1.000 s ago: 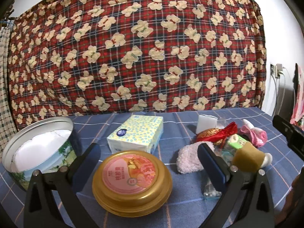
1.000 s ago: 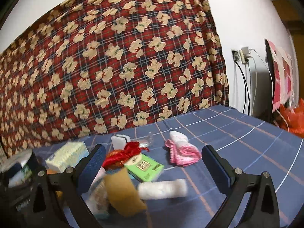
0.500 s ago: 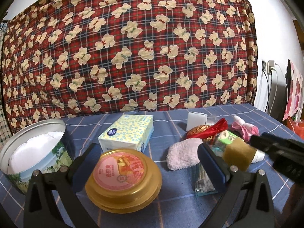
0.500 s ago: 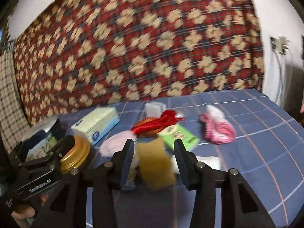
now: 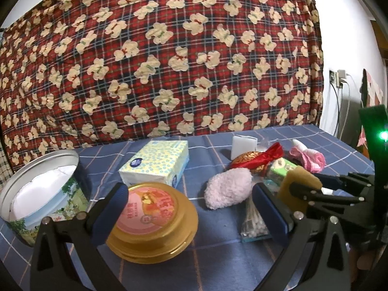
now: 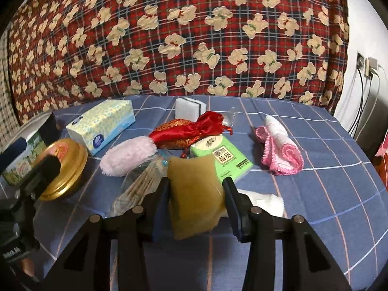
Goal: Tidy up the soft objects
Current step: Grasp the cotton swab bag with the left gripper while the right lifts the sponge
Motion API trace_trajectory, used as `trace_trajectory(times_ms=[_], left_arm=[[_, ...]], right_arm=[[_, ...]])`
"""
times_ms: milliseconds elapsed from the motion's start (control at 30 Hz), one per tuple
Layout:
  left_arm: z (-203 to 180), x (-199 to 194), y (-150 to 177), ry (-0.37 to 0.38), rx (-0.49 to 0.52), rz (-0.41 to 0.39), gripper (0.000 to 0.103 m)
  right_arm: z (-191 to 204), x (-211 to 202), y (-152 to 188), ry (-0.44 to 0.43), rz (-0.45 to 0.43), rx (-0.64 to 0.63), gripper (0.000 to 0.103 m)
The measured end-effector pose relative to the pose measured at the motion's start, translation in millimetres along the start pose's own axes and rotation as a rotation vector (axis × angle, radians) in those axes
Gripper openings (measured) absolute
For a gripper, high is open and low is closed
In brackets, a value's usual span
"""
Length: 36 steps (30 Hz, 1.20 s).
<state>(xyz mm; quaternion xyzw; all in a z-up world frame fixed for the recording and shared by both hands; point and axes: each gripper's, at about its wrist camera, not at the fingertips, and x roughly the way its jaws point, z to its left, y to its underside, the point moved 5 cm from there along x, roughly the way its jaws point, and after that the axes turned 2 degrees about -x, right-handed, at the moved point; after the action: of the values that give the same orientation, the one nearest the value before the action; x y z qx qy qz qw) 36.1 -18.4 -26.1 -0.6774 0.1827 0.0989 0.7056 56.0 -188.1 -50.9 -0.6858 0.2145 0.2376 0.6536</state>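
Observation:
My right gripper [image 6: 196, 186] is shut on a yellow-brown sponge [image 6: 194, 194], which it holds upright just above the pile on the blue checked cloth. In the left wrist view the same sponge [image 5: 298, 181] shows at the right, clamped by the right gripper [image 5: 312, 184]. Behind the sponge lie a pink fluffy pad [image 6: 128, 156], a red satin pouch [image 6: 189, 133], a green tissue pack [image 6: 223, 157], a pink and white cloth [image 6: 278, 152] and a white rolled cloth [image 6: 262, 201]. My left gripper [image 5: 189, 194] stands open over a gold lid [image 5: 152, 218], gripping nothing.
An open round tin [image 5: 41, 194] stands at the left. A dotted tissue box [image 5: 157, 162] and a white foam block [image 5: 243, 145] lie further back. A clear bag of cotton swabs [image 5: 252, 220] rests by the pad. A red bear-print blanket [image 5: 169, 60] hangs behind.
The right gripper's jaws went from wide apart to closed on the sponge, and it swung left and lower over the pile. The left gripper barely moved.

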Motion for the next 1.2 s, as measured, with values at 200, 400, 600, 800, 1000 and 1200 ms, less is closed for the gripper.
trace_trajectory(times_ms=[200, 400, 600, 800, 1000, 1200], left_arm=[[-5, -1, 0, 0.011, 0.013, 0.007, 0.103], [-14, -1, 1, 0.027, 0.032, 0.032, 0.103], [-45, -1, 6, 0.107, 0.065, 0.08, 0.102], [-77, 23, 13, 0.178, 0.043, 0.214, 0.091], [-91, 53, 24, 0.177, 0.015, 0.349, 0.075], [-94, 81, 39, 0.21, -0.079, 0.492, 0.068]], right_arm=[[1, 4, 1, -0.07, 0.026, 0.026, 0.041], [-14, -36, -6, -0.12, -0.182, 0.074, 0.039], [-68, -85, -11, 0.097, -0.412, 0.168, 0.039], [-93, -84, -3, 0.156, -0.427, 0.229, 0.039], [-91, -81, -6, 0.126, -0.441, 0.233, 0.04], [-91, -78, -4, 0.113, -0.428, 0.246, 0.04]])
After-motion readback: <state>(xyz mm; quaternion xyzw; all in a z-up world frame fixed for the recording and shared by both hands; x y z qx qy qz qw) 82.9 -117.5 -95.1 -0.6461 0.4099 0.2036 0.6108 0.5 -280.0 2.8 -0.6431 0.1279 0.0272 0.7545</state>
